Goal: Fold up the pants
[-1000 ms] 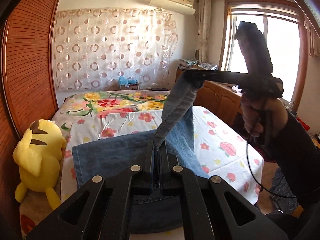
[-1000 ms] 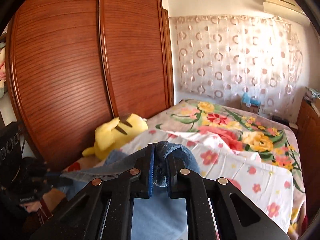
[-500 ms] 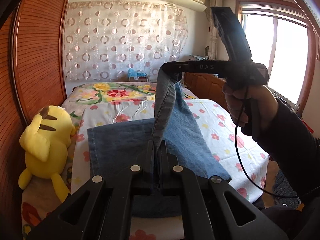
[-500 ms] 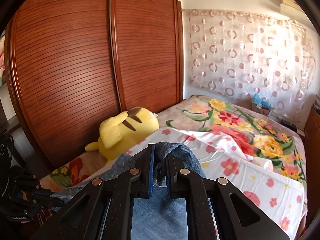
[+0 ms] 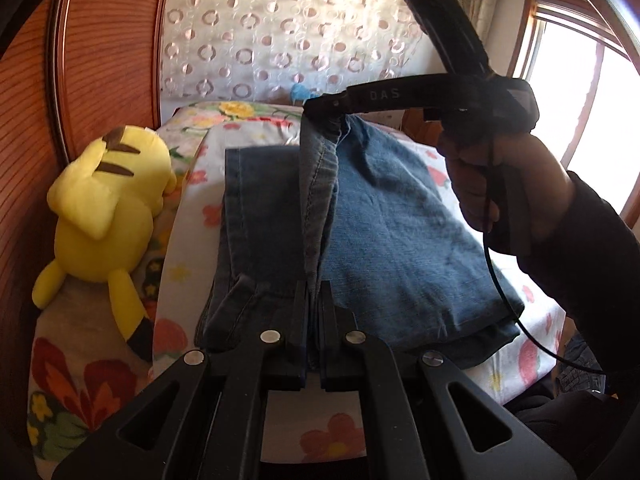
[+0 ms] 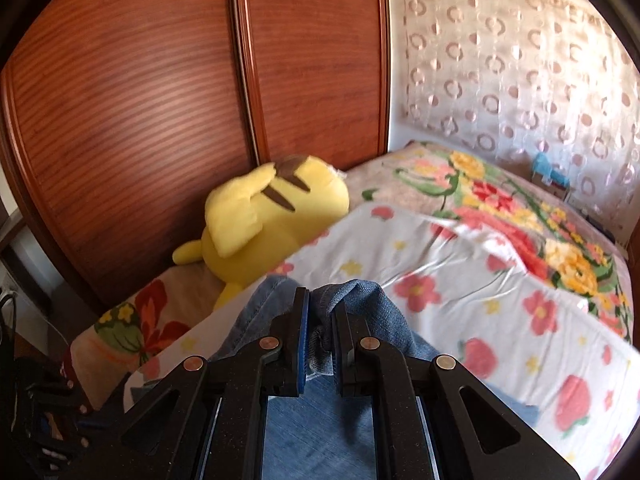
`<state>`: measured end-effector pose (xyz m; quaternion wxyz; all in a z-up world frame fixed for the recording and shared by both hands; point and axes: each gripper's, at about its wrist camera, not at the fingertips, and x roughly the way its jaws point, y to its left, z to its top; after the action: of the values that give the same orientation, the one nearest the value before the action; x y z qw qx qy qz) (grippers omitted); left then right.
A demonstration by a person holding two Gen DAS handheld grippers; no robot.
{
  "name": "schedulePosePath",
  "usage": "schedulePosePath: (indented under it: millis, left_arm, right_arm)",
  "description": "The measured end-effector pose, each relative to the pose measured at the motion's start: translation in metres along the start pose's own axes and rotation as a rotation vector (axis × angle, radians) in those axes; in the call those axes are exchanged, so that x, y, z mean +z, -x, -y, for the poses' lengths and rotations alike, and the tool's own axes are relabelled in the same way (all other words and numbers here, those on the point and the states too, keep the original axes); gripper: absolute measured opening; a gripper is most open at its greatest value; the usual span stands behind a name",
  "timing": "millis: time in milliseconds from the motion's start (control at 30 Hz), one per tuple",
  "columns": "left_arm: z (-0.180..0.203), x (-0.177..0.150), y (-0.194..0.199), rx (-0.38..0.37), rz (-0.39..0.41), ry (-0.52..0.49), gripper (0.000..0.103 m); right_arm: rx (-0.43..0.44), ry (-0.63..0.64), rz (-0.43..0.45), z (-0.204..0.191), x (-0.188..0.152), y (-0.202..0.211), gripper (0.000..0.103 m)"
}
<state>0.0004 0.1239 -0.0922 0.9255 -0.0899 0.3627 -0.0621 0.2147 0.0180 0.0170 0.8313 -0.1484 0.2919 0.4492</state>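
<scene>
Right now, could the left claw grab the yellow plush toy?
Probably not. The left claw is shut on the jeans, so its jaws are full. The yellow plush toy lies apart, beside the jeans with nothing between, but it would have to let go first.

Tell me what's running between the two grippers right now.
A raised edge of the jeans, a seamed denim strip, spans from the left gripper up to the right gripper. The left wrist view shows it; both are clamped on it.
</scene>
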Motion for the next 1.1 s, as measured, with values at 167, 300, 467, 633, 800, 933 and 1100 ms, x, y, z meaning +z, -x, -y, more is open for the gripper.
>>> schedulePosePath:
  millis: [167, 300, 467, 633, 800, 933, 1100]
  left_arm:
    - [-0.005, -0.003, -0.011, 0.027, -0.029, 0.011, 0.005]
    - [-0.007, -0.001, -0.013, 0.034, -0.043, 0.021, 0.008]
    - [-0.009, -0.001, -0.012, 0.050, -0.038, 0.029, 0.026]
    - [-0.014, 0.000, -0.014, 0.056, -0.034, 0.044, 0.048]
    - [-0.020, 0.003, -0.024, 0.102, -0.039, 0.046, 0.054]
    - [-0.035, -0.001, -0.026, 0.199, -0.008, 0.091, 0.054]
    - [-0.049, -0.011, -0.033, 0.193, -0.038, 0.130, 0.054]
  right_arm:
    - [0.000, -0.017, -0.048, -0.003, 0.000, -0.021, 0.018]
    - [0.011, -0.015, -0.023, -0.001, 0.005, -0.010, 0.047]
    - [-0.013, -0.020, 0.026, 0.008, 0.001, 0.022, 0.050]
    - [-0.069, -0.033, 0.049, 0.025, -0.027, 0.061, 0.050]
    - [-0.135, -0.040, 0.035, 0.032, -0.067, 0.092, 0.050]
    - [-0.150, -0.088, 0.001, 0.042, -0.099, 0.098, 0.050]
    - [-0.145, -0.159, -0.046, 0.050, -0.131, 0.092, 0.050]
